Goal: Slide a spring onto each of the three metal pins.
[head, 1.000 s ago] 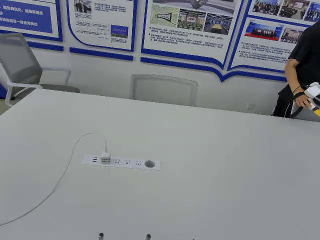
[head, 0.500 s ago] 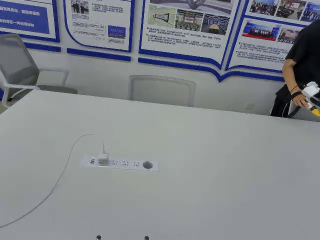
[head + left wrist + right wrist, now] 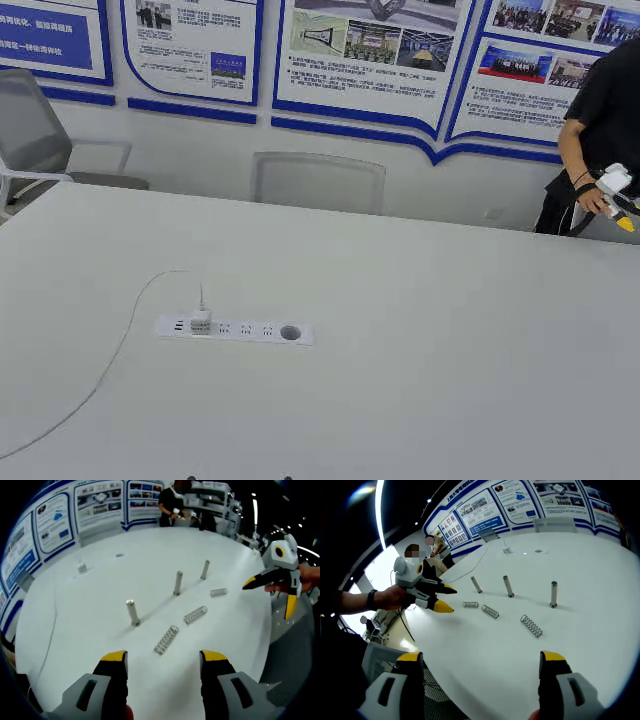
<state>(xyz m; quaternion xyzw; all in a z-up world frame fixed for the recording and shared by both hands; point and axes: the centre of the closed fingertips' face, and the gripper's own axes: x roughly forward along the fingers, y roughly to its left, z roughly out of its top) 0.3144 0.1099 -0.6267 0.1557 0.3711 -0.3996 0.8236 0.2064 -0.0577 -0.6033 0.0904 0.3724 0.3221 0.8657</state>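
Three upright metal pins stand on the white table: a near pin (image 3: pixel 132 613), a middle pin (image 3: pixel 178 582) and a far pin (image 3: pixel 205 570). Beside them lie three loose springs, flat on the table: one (image 3: pixel 166 640) nearest me, a second (image 3: pixel 195 615) and a short third (image 3: pixel 218 592). My left gripper (image 3: pixel 164 657) hovers open above the near table edge, pointing at them, empty. The right gripper view shows the same pins (image 3: pixel 508 586) and springs (image 3: pixel 531 625) from the other side. My right gripper (image 3: pixel 480 657) is open and empty too, held off the table's edge.
A power strip (image 3: pixel 235 329) with a plugged charger and white cable sits mid-table (image 3: pixel 450 330). Grey chairs (image 3: pixel 318 180) stand along the far side under wall posters. Another person (image 3: pixel 600 110) in black stands at the far right corner holding a gripper.
The head camera has tilted up, so the pin tops have slid off the bottom edge of its picture. Nothing on the table has moved.
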